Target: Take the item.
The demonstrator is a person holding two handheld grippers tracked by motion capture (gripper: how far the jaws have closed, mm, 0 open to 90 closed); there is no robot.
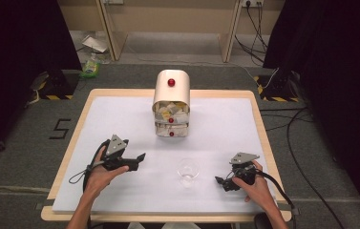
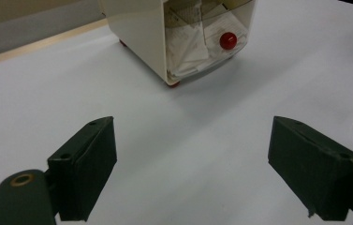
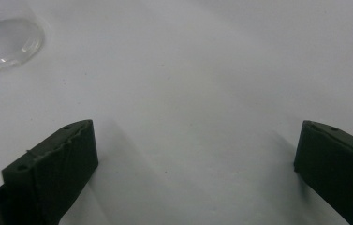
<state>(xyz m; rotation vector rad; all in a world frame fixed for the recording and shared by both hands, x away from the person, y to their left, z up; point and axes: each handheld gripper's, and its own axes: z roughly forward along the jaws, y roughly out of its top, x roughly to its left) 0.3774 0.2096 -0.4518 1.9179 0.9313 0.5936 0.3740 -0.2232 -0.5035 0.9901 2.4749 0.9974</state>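
Note:
A small cream drawer cabinet [image 1: 171,102] with red knobs stands at the back middle of the white table mat [image 1: 120,119]. White paper packets show through its clear drawer fronts [image 2: 197,42]. A clear empty glass [image 1: 187,171] stands near the front, between the two hands. My left gripper [image 1: 141,157] is held open low over the mat and points toward the cabinet, its jaws wide apart around nothing [image 2: 195,140]. My right gripper [image 1: 221,182] rests open right of the glass. Between its jaws lies bare mat [image 3: 197,140], and the glass [image 3: 5,40] stands ahead to its left.
The mat lies on a wooden table whose rim [image 1: 259,119] shows around it. Cables [image 1: 301,157] run over the grey floor at the right. Black stands [image 1: 58,83] and wooden furniture legs [image 1: 113,38] are behind the table.

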